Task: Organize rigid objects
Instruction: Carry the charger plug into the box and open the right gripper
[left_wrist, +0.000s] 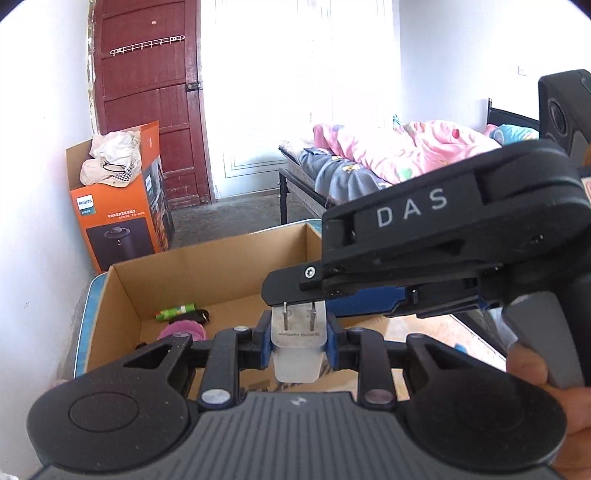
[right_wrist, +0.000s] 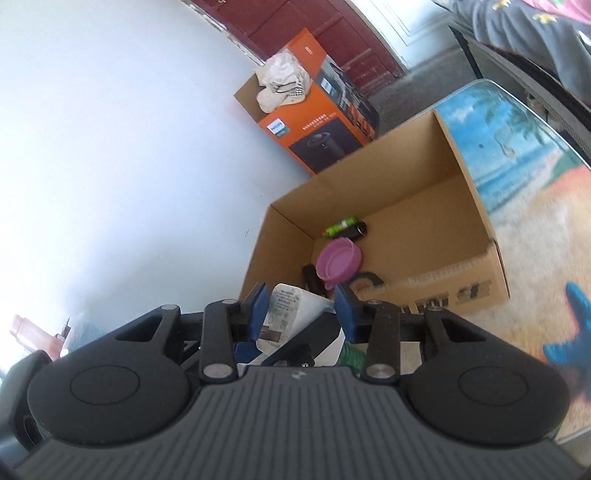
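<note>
My left gripper (left_wrist: 298, 341) is shut on a white plug charger (left_wrist: 298, 347), its two metal prongs pointing up. The right gripper (left_wrist: 295, 295) reaches in from the right and hangs just over the prongs. In the right wrist view my right gripper (right_wrist: 301, 310) is open around the same charger (right_wrist: 291, 314), its blue pads (right_wrist: 258, 306) apart on either side. Both hover over the near end of an open cardboard box (left_wrist: 207, 273). Inside lie a green tube (right_wrist: 341, 226), a dark object (right_wrist: 356, 230) and a purple lid (right_wrist: 338, 264).
An orange Philips box (left_wrist: 122, 206) with a cloth on top stands by the red door (left_wrist: 147, 92). A bed with pink bedding (left_wrist: 399, 155) is at the right. The box sits on a beach-print tabletop (right_wrist: 517, 155). A blue star-shaped object (right_wrist: 570, 332) lies at the right.
</note>
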